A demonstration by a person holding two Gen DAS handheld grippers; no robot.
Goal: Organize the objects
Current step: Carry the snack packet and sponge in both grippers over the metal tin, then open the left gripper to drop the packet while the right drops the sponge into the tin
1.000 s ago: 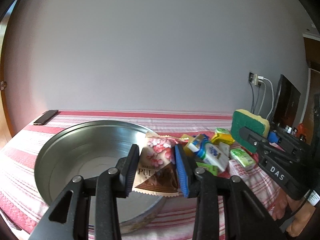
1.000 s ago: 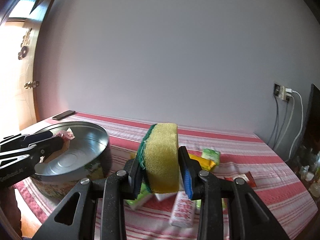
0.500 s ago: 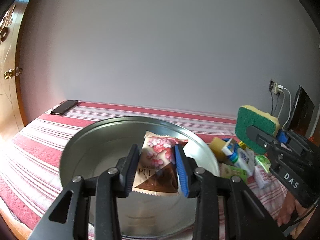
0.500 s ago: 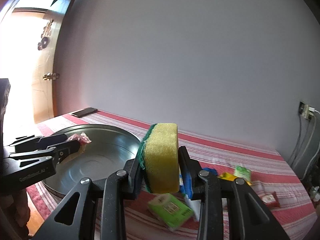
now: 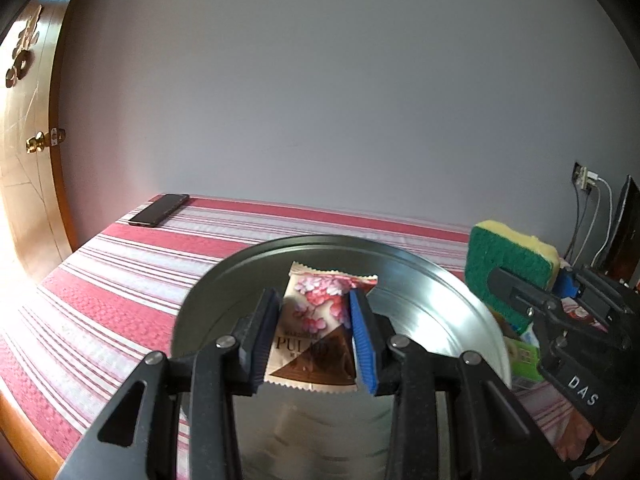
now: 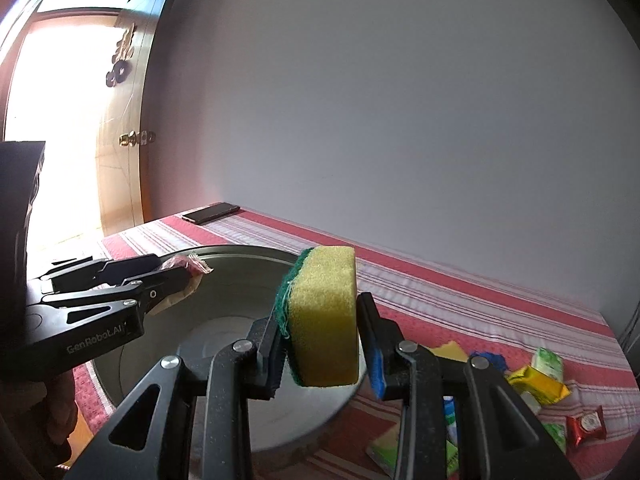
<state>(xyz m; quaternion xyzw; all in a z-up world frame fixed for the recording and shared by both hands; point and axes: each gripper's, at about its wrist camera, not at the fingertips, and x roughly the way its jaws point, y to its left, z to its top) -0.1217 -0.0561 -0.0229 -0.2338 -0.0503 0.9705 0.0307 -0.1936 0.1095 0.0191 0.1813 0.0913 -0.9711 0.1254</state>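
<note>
I held my left gripper (image 5: 314, 336) pinched on the flowered snack packet (image 5: 320, 328) above the round metal tin (image 5: 452, 292), I judged so it could drop inside. My right gripper (image 6: 320, 340) squeezed the yellow-and-green sponge (image 6: 324, 316) over the tin's near rim. The tin sat on a red-striped cloth (image 5: 120, 276) against a plain wall, with 1 phone (image 5: 159, 210) and loose packets (image 6: 540, 384) aside.

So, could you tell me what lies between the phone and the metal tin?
Only bare striped tablecloth lies between the phone and the metal tin, in both wrist views.
</note>
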